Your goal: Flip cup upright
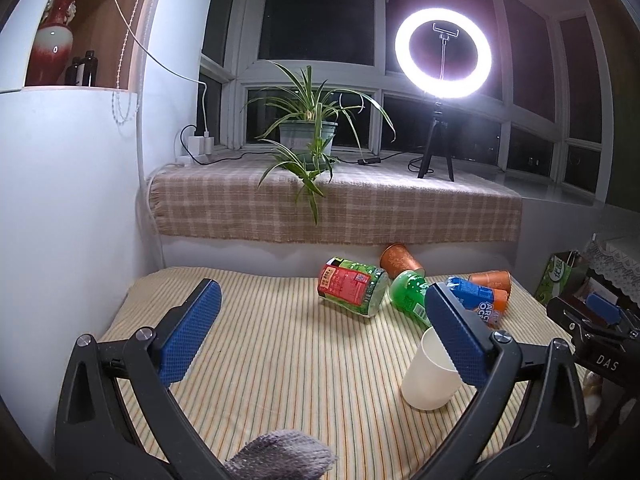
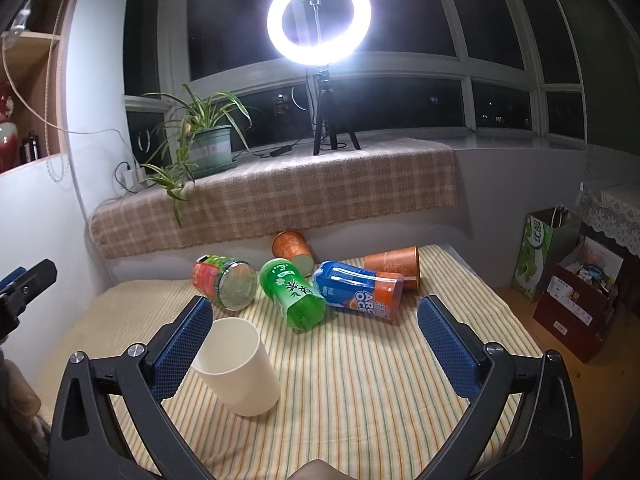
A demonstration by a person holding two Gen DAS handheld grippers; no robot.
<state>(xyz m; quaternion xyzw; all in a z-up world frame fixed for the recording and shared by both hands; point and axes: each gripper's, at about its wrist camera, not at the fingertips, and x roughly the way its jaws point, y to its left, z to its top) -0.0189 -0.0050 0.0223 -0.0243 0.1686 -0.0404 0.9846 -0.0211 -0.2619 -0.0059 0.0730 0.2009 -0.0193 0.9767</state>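
White cup (image 2: 236, 368) stands mouth-up near the desk's (image 2: 380, 400) front edge, likely light, thin-walled, crushable; grip mid-wall gently; left hand-held gripper (image 1: 320, 336) and right hand-held gripper (image 2: 316, 344) both spread, empty.

Night outside bay window (image 2: 328, 16), panes dark. Lit ring light (image 1: 443, 54) on tripod at 1 o'clock on sill. Plaid cloth (image 1: 340, 208) over sill; spider plant (image 1: 308, 132) at 12. White wall (image 1: 60, 200) at 9. Wooden floor (image 2: 560, 372) at 3.
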